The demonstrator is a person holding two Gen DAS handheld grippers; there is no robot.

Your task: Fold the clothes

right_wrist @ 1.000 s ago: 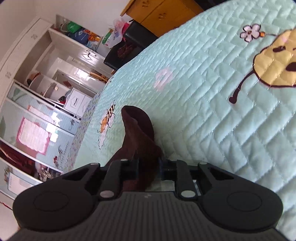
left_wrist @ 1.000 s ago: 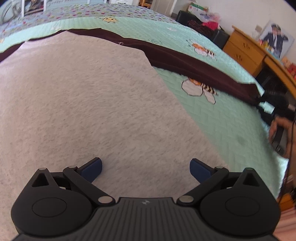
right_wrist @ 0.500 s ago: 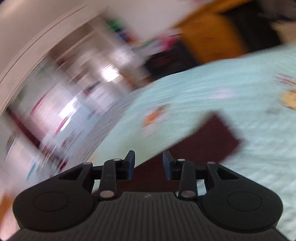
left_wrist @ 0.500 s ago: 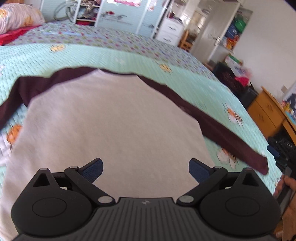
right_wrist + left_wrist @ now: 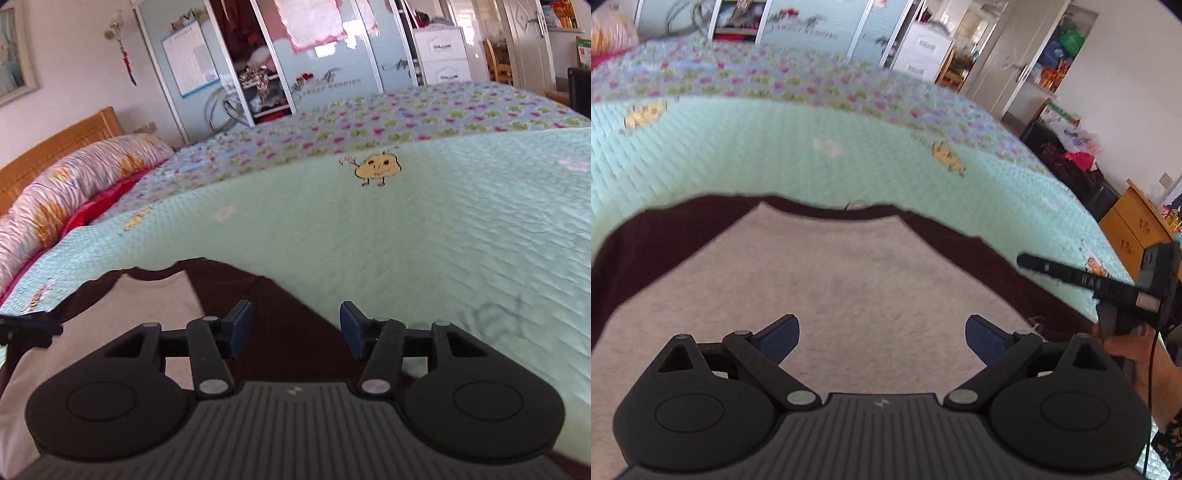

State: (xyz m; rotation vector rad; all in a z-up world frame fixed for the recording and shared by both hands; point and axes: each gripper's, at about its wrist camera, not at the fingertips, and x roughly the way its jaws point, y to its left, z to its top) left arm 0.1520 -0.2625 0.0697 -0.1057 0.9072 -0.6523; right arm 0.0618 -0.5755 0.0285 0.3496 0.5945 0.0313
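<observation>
A grey shirt with dark maroon sleeves and collar (image 5: 849, 280) lies flat on the mint green quilt (image 5: 738, 155). My left gripper (image 5: 882, 334) is open and empty above the grey body. My right gripper (image 5: 295, 325) is open and empty above the shirt's dark right sleeve (image 5: 280, 325), next to the grey body (image 5: 147, 302). The right gripper also shows at the right edge of the left wrist view (image 5: 1108, 288), held over the sleeve by a hand.
The quilt (image 5: 443, 236) spreads far and right, with a flowered blanket (image 5: 369, 118) behind it. Pillows (image 5: 66, 184) and a wooden headboard lie at the left. Wardrobes (image 5: 295, 55) stand beyond the bed; a wooden dresser (image 5: 1137, 229) stands at the right.
My right gripper let go of the dark sleeve, opened and swung round to face across the bed. My left gripper rose and tilted up, showing the whole shirt top.
</observation>
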